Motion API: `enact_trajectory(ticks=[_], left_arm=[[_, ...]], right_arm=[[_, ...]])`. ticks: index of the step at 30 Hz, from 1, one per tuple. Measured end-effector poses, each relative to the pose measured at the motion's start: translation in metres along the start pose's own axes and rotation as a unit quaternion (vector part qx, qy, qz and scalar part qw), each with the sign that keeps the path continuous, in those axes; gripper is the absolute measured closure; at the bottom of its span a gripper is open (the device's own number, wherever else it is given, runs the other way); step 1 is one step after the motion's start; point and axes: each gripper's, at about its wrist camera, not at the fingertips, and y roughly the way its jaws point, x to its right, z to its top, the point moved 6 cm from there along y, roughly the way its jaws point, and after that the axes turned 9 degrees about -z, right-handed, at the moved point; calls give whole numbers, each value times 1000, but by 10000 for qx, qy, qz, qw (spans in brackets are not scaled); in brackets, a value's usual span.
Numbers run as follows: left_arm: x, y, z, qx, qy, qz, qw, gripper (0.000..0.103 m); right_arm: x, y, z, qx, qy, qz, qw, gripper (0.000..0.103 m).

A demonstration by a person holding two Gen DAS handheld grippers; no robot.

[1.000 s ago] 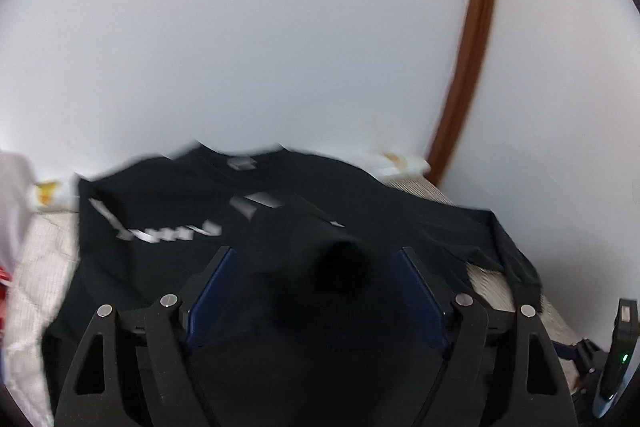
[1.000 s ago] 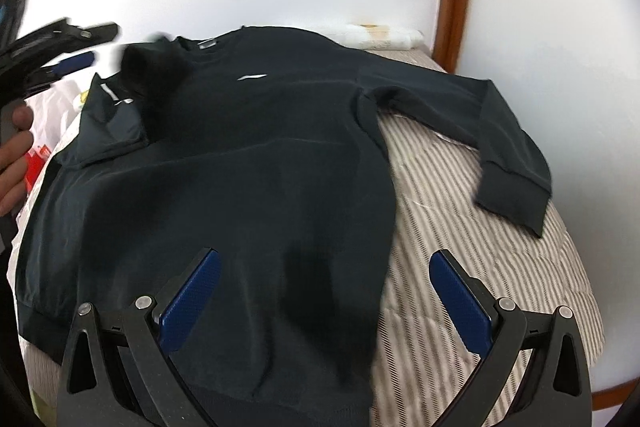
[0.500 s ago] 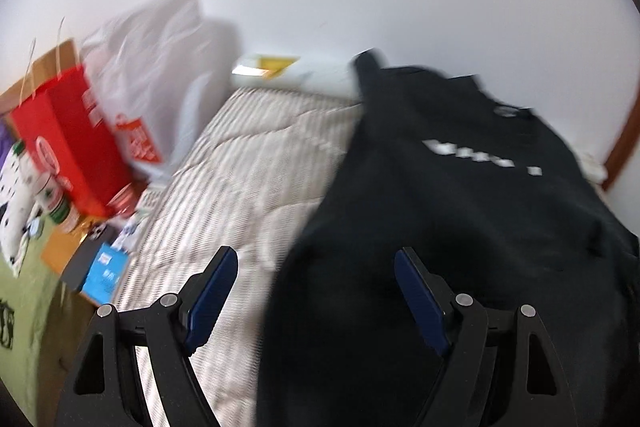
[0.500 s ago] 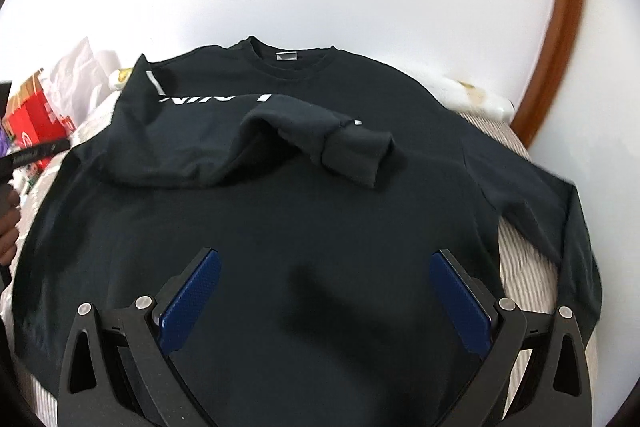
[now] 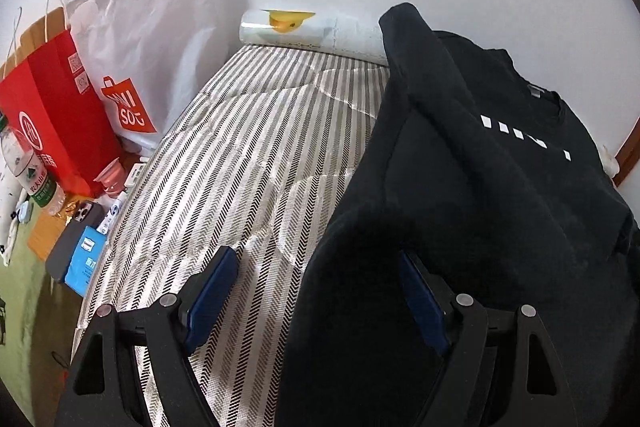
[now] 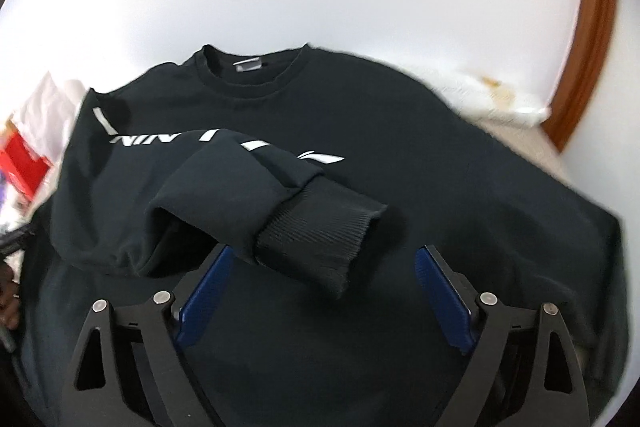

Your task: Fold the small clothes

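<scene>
A black sweatshirt [image 6: 400, 155] with white chest lettering lies face up on a striped mattress [image 5: 248, 163]. Its left sleeve is folded across the chest, with the ribbed cuff [image 6: 320, 231] lying in the middle. My right gripper [image 6: 320, 291] is open and empty, just above the body below the cuff. My left gripper [image 5: 316, 291] is open and empty over the sweatshirt's left edge [image 5: 460, 187], one finger above bare mattress, the other above black fabric. The right sleeve is out of view.
A red paper bag [image 5: 56, 123] and a white shopping bag [image 5: 152, 39] stand left of the mattress, with a bottle [image 5: 36, 175], a phone [image 5: 74, 239] and small items on the floor. A rolled towel [image 5: 312, 31] lies at the wall. A brown door frame [image 6: 580, 39] stands right.
The left gripper let go of the sleeve cuff on the chest and swung left to the sweatshirt's edge. The right gripper moved in over the middle of the body.
</scene>
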Motion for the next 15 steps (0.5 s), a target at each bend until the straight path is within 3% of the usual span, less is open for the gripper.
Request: enact_trajectory(ticks=[9, 11, 13, 15], left_arm=[[5, 3, -2, -49, 154, 112, 9998, 20], [5, 3, -2, -38, 158, 109, 9998, 20], [4, 3, -1, -28, 151, 98, 9998, 20], [5, 4, -1, -30, 161, 100, 9998, 20]], right_arm=[[-2, 23, -1, 45, 83, 875, 9961, 14], [-5, 24, -1, 67, 89, 1057, 9943, 24], [-10, 24, -1, 14, 111, 1309, 9913, 43], [-14, 22, -1, 46, 73, 1439, 9896, 46]])
